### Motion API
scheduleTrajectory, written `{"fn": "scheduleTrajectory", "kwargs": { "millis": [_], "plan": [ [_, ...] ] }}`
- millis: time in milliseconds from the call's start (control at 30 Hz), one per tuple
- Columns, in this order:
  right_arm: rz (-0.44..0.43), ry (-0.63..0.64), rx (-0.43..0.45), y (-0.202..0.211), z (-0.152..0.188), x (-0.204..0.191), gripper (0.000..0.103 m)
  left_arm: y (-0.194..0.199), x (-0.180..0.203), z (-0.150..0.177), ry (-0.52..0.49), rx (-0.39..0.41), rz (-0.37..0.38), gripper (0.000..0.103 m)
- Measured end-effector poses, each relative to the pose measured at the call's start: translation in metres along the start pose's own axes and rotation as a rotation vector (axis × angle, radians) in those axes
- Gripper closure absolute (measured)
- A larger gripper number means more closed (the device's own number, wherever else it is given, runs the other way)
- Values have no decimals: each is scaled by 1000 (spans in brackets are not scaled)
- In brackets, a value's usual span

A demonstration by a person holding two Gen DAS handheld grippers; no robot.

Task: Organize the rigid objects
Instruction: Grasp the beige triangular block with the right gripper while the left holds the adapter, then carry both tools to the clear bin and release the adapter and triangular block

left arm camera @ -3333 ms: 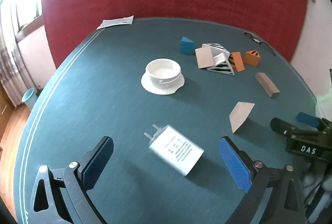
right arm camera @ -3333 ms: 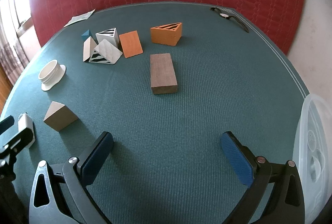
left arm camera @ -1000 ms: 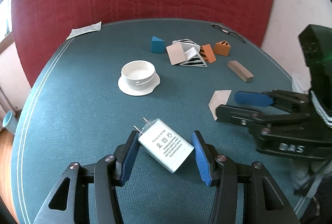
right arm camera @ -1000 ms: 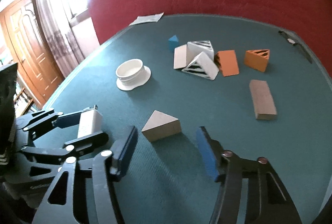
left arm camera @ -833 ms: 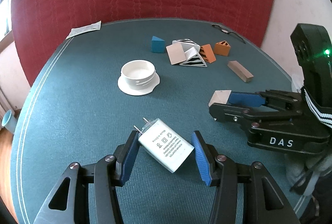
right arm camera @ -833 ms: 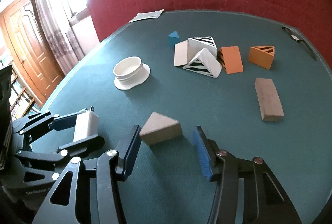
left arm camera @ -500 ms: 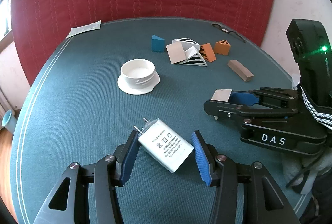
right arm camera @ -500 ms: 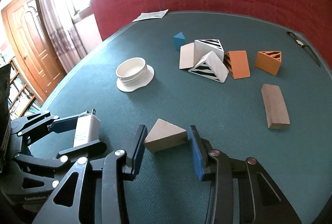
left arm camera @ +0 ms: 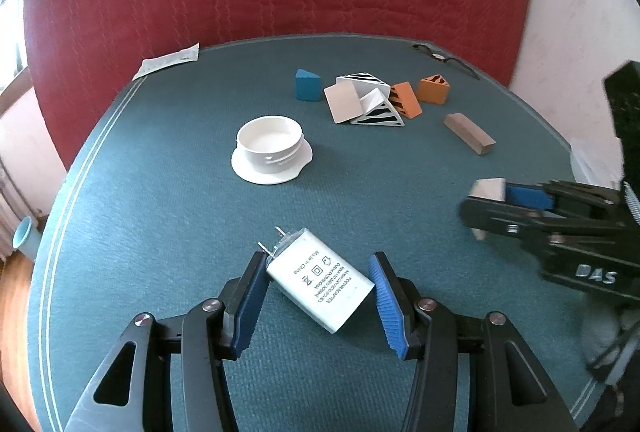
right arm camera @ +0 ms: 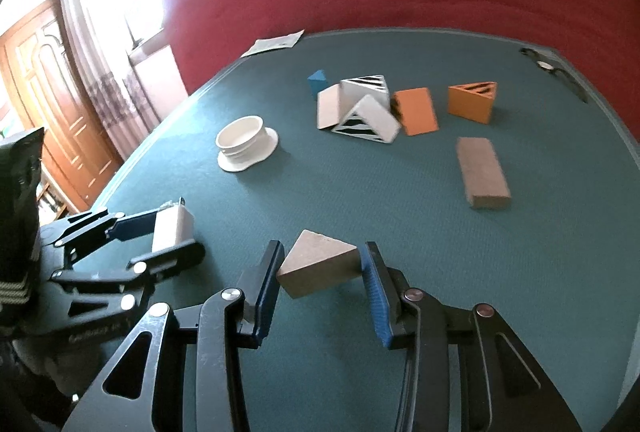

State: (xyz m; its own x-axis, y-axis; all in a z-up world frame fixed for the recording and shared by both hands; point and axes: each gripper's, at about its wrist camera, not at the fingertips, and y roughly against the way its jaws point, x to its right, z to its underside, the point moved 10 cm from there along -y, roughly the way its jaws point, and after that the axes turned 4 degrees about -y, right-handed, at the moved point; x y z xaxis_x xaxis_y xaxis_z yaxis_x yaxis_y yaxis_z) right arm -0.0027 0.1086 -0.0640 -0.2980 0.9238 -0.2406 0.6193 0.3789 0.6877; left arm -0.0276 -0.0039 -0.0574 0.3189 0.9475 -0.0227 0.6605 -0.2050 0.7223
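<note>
In the left wrist view, the white power adapter [left arm camera: 320, 282] is clamped between the blue pads of the left gripper [left arm camera: 318, 306], tilted, its prongs pointing up-left over the green tabletop [left arm camera: 160, 232]. At the right edge the right gripper [left arm camera: 520, 207] is blurred; only a pale corner of the beige wedge [left arm camera: 486, 188] is seen past its fingers, the rest being hidden. The print on the adapter is too small to be read.

In the right wrist view, the beige wedge is gripped by both pads of the right gripper, whose jaws have just been closing. The wedge's underside is hidden, so contact with the tabletop cannot be told. At left, the adapter is mostly covered by the left gripper. The grey block [right arm camera: 482, 171] lies blurred, well apart.
</note>
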Motion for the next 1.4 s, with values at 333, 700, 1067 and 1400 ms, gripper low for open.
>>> {"fn": "scheduleTrajectory", "kwargs": {
  "millis": [333, 700, 1067, 1400],
  "plan": [
    [73, -41, 46, 52, 9, 37, 62, 1, 0, 0, 20, -15, -17, 49],
    [184, -116, 124, 114, 10, 89, 62, 11, 41, -12, -29, 0, 33, 49],
    [334, -243, 158, 163, 37, 159, 62, 16, 79, -27, -94, 14, 58, 49],
    [489, -383, 154, 196, 77, 228, 62, 15, 121, -40, -167, 22, 92, 49]
  ]
}}
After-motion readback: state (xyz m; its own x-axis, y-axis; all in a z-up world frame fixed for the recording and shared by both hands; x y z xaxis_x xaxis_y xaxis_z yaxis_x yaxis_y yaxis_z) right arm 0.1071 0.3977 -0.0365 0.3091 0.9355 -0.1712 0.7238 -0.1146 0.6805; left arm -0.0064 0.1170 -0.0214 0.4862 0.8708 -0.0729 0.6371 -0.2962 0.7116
